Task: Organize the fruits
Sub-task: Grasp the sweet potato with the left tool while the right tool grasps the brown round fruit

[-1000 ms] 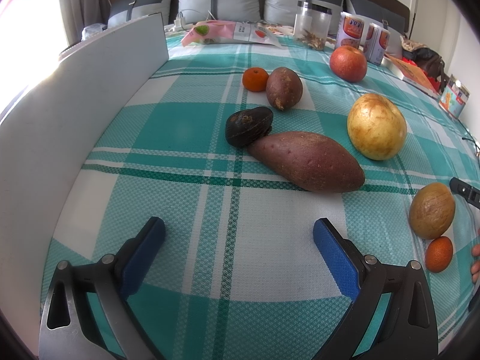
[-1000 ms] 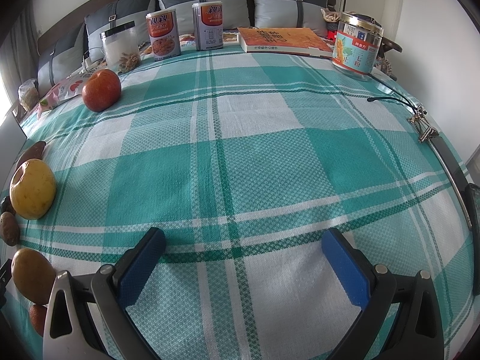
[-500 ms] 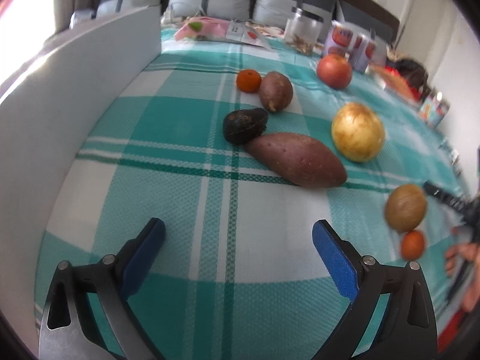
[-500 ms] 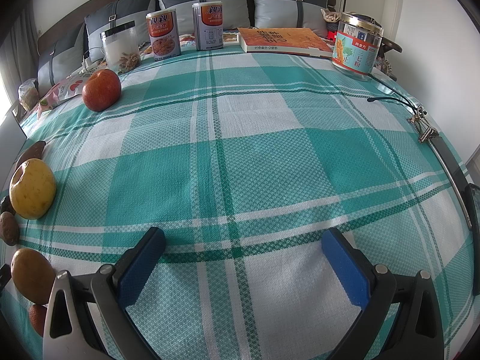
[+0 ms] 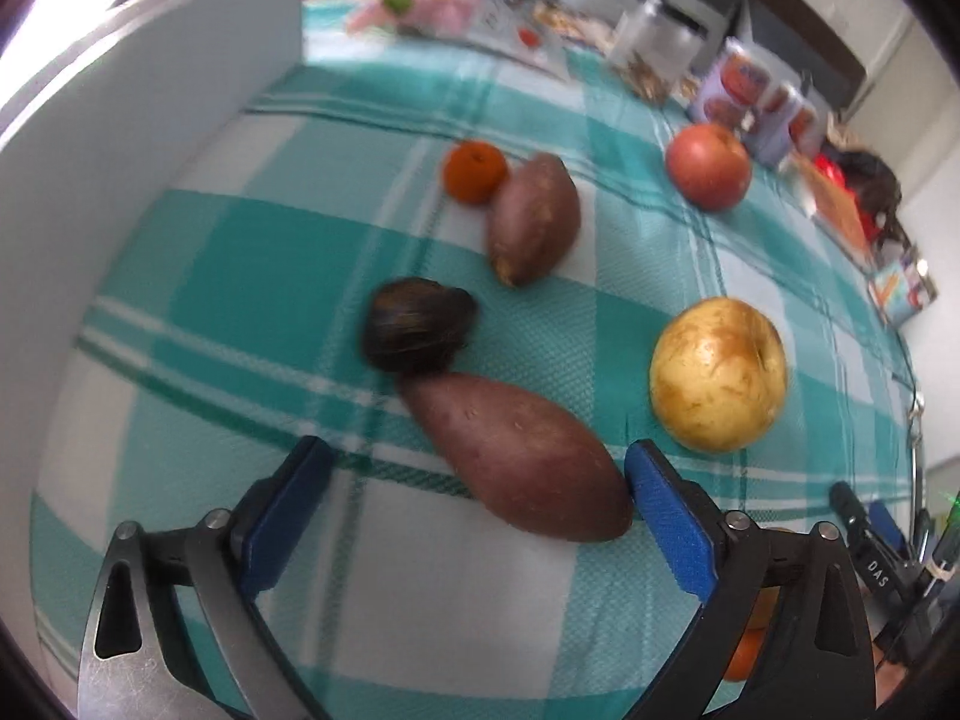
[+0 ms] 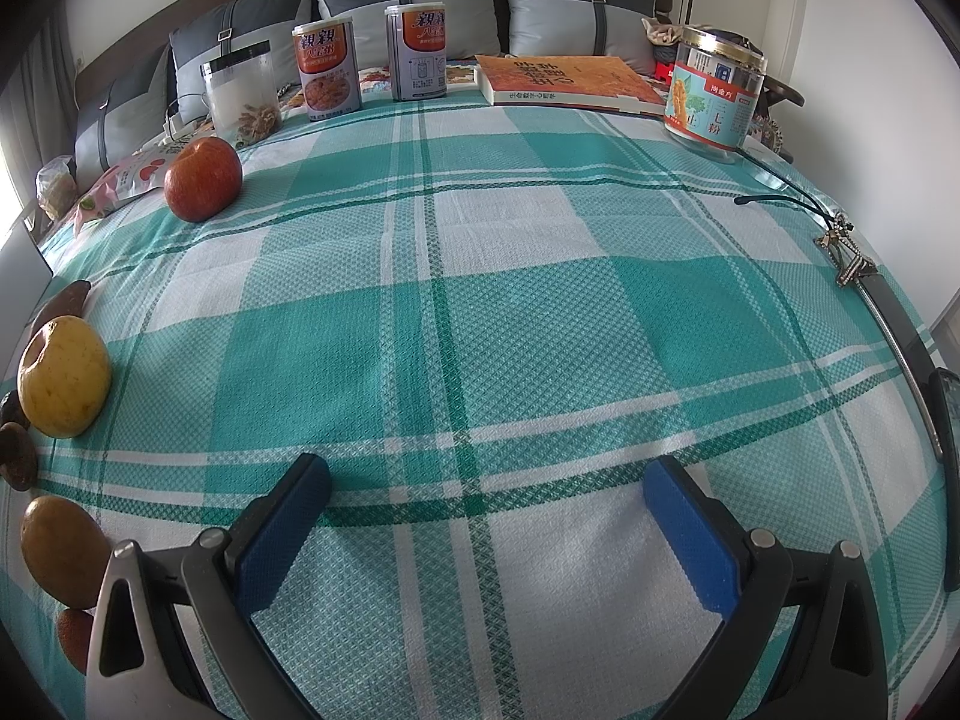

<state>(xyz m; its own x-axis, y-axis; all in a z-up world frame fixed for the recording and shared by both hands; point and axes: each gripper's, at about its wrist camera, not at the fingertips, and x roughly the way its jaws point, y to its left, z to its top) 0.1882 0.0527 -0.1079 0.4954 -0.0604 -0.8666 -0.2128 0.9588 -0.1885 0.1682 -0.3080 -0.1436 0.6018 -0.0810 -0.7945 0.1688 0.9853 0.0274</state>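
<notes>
My left gripper (image 5: 474, 486) is open just above the checked cloth, its jaws on either side of the near end of a large sweet potato (image 5: 519, 456). Its right pad (image 5: 666, 516) is close to the potato's tip. A dark avocado (image 5: 417, 324) touches the potato's far end. Beyond lie a smaller sweet potato (image 5: 531, 219), a tangerine (image 5: 474, 171), a yellow pear (image 5: 717, 375) and a red apple (image 5: 708, 165). My right gripper (image 6: 486, 516) is open and empty over bare cloth. The pear (image 6: 63, 384), apple (image 6: 203, 179) and a brown fruit (image 6: 57, 549) lie at its left.
A white board (image 5: 120, 138) stands along the left side. Two cans (image 6: 372, 63), a clear jar (image 6: 243, 96), a book (image 6: 570, 81) and a tin (image 6: 714, 99) line the far edge before the pillows. A snack bag (image 5: 444, 15) lies at the back left.
My left gripper has moved forward and to the right, so its jaws now flank the near end of the large sweet potato. The right gripper has not moved.
</notes>
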